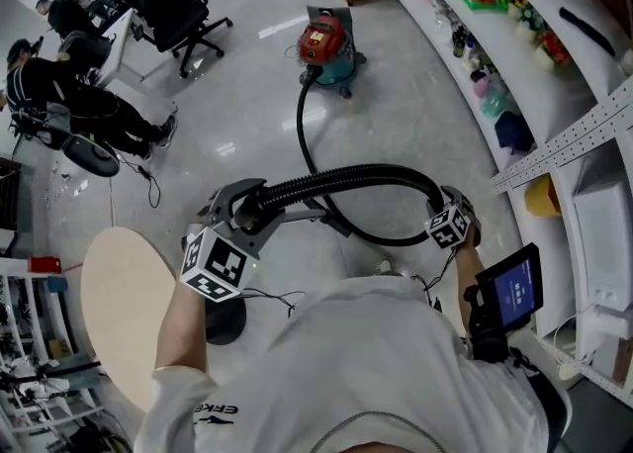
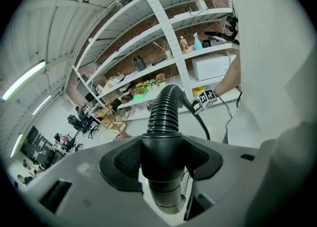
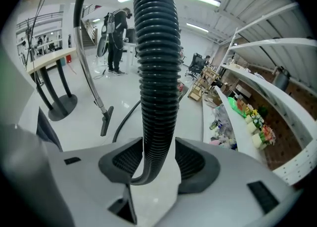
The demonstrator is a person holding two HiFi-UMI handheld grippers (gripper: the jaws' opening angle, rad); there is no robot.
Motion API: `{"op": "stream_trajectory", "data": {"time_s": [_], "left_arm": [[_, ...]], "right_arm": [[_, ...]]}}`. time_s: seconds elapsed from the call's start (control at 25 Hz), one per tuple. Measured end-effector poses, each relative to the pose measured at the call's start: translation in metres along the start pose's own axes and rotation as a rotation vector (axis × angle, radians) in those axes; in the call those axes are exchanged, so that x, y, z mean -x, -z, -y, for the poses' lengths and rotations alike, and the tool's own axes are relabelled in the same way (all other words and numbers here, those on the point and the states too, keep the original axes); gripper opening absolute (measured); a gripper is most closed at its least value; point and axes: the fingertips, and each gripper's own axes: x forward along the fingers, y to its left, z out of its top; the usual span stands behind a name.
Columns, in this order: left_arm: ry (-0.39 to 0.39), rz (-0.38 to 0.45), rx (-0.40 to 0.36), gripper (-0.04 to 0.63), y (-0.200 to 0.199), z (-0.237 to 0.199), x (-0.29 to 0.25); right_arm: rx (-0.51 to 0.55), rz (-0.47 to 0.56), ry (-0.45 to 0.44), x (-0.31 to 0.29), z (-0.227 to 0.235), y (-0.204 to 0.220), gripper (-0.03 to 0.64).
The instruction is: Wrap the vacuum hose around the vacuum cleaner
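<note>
The black ribbed vacuum hose (image 1: pixel 346 181) arched up nearby (smooth cuff at its left end), then trailed along the floor to the far red-and-teal vacuum cleaner (image 1: pixel 324 45), which stood upright.

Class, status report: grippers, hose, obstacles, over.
Left gripper shut on end of hose. Right gripper shut on hose midway. Vacuum cleaner ahead, hose unwrapped. Nothing blocking.

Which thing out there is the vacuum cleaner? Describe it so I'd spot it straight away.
Look at the open floor beside the curved white shelves. The vacuum stands there: a squat canister, red on top and teal below. It alone has the black ribbed hose running into it.
</note>
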Motion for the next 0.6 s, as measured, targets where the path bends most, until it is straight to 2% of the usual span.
{"op": "stream_trajectory", "data": {"time_s": [0.24,0.6], "left_arm": [[-0.028,-0.005,0.025,0.225,-0.009,-0.018,-0.004],[-0.029,-0.061,0.083,0.225,0.028,-0.048,-0.018]], "right_arm": [[0.019,0.017,0.005,-0.03,0.024,-0.022,0.186],[0.057,0.019,0.102,-0.021,0.082,-0.053,0.184]]}}
